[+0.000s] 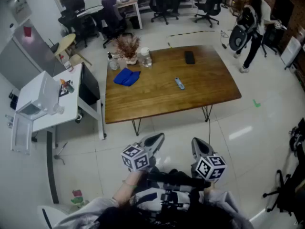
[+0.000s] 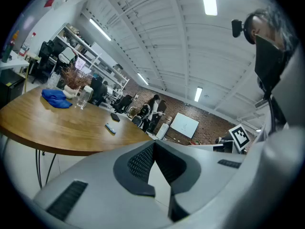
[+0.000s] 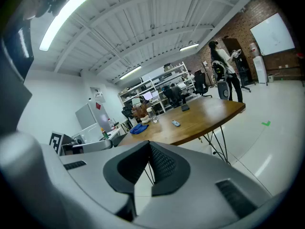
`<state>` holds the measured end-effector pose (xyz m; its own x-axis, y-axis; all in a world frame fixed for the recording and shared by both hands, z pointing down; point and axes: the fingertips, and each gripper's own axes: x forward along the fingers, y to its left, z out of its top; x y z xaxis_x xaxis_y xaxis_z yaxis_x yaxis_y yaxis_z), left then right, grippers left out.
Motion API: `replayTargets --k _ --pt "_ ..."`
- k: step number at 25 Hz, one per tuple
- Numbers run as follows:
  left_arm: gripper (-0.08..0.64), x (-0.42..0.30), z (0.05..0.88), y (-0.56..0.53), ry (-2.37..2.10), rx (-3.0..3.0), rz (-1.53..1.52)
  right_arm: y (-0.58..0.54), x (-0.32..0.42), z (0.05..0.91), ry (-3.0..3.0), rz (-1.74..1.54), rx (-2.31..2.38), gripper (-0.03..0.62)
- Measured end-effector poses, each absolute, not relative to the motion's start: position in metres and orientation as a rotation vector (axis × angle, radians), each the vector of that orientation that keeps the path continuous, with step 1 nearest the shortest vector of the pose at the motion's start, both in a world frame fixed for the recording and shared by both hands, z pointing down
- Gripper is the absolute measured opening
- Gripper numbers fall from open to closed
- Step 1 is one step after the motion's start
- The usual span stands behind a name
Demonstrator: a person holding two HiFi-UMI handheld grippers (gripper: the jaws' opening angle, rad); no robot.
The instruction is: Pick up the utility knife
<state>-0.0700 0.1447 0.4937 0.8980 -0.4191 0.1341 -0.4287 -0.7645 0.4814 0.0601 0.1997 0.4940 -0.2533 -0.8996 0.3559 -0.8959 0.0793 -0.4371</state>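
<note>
1. Two grippers are held low and close to the holder's body, the left gripper (image 1: 155, 138) and right gripper (image 1: 200, 144) side by side above the tiled floor (image 1: 248, 128), well apart from the table (image 1: 219, 87).
2. Each gripper's jaws are seen pressed together at the tips in its own view, with nothing pinched between them.
3. The knife (image 1: 179, 83) is seen lying flat on the tabletop, right of centre, touched by neither gripper and apart from everything else there.
4. A black phone (image 1: 189, 57) is seen beyond the knife, near the far edge.
5. A blue cloth (image 1: 127, 77), a glass jar (image 1: 145, 57) and a dried plant (image 1: 127, 46) are grouped at the table's far left corner.
6. A white desk (image 1: 71, 104) is set just left of the table, and a bystander (image 1: 255, 13) is pictured standing at the far right of the room.
</note>
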Motion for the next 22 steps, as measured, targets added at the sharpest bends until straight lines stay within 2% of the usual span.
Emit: replayTargets --k 12,22 --pt "0.008 -0.052 0.506 0.113 -0.641 2.523 0.104 0.178 0.083 0.524 2.253 -1.072 -1.841 0.012" --pt "0.008 -0.009 0.511 0.012 -0.525 2.531 0.111 0.099 0.129 0.539 2.105 -1.137 -1.957 0.012"
